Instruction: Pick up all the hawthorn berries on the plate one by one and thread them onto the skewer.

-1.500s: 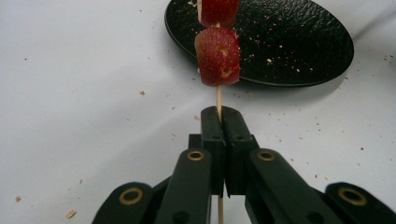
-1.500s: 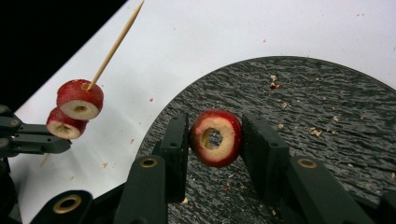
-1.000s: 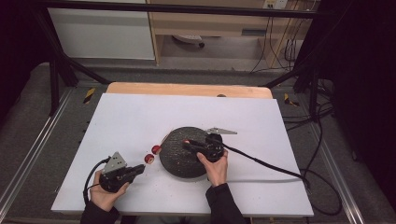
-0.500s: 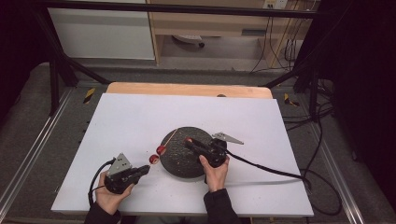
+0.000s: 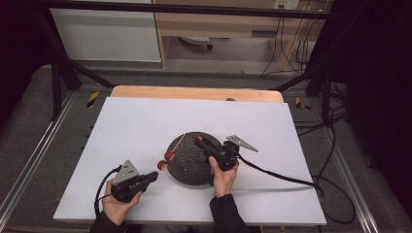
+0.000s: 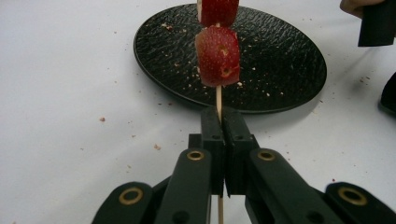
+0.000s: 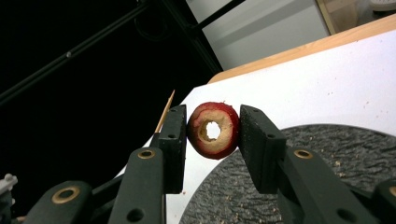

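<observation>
2 red fruit pieces (image 6: 217, 56) are threaded on the skewer (image 6: 218, 100), clamped in the left gripper (image 6: 223, 122) beside the black plate (image 5: 194, 170). Since 1 second ago the skewer has been tilted toward the right gripper (image 7: 212, 128), which is clamped on a cored piece (image 7: 213, 130); threading looks imminent.

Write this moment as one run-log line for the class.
left claw: shut on skewer | skewer: two red fruit pieces threaded | right claw: shut on cored fruit ring | black plate: on white table

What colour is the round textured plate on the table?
Black, with a rough pebbled surface; the round textured plate shows best in the left gripper view.
</observation>
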The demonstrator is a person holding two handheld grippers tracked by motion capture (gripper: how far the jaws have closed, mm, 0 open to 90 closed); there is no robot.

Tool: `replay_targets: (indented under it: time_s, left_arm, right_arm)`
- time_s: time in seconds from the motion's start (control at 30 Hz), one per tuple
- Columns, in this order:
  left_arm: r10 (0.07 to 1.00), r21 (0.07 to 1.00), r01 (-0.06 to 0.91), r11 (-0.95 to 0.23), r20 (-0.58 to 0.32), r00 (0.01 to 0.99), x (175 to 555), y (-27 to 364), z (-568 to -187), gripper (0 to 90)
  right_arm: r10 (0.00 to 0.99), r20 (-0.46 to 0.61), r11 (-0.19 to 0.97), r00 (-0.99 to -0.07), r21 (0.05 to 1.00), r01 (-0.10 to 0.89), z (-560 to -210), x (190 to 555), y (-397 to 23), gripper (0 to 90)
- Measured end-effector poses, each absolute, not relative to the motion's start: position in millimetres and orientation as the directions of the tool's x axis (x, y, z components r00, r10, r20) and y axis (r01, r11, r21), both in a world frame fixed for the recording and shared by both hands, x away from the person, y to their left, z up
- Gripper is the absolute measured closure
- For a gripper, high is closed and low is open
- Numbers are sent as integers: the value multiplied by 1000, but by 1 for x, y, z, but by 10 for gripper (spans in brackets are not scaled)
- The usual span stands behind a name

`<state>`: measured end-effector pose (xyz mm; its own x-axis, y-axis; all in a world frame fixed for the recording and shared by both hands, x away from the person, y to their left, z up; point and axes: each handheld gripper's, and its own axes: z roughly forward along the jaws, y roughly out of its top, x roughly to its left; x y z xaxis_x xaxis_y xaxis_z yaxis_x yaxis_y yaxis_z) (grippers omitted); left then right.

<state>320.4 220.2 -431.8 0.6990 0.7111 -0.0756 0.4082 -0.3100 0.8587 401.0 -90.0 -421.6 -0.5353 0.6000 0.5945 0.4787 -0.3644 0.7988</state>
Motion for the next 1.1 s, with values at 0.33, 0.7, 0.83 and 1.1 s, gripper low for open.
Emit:
replay_targets:
  time_s: [0.33, 0.7, 0.83, 1.1]
  left_arm:
    - [714, 866, 411, -285, -94, 694, 319, 214, -432, 883]
    - [708, 872, 405, -277, -100, 699, 318, 199, -429, 883]
    - [707, 874, 400, -274, -99, 701, 320, 195, -427, 883]
    - [705, 876, 403, -264, -110, 701, 323, 189, -425, 883]
  right_arm:
    - [582, 614, -440, -533, 789, 429, -416, 409, -92, 636]
    - [555, 637, -497, -534, 770, 401, -409, 415, -96, 637]
    - [553, 637, -509, -536, 768, 388, -404, 416, -99, 637]
    - [551, 638, -529, -537, 765, 367, -398, 418, -103, 637]
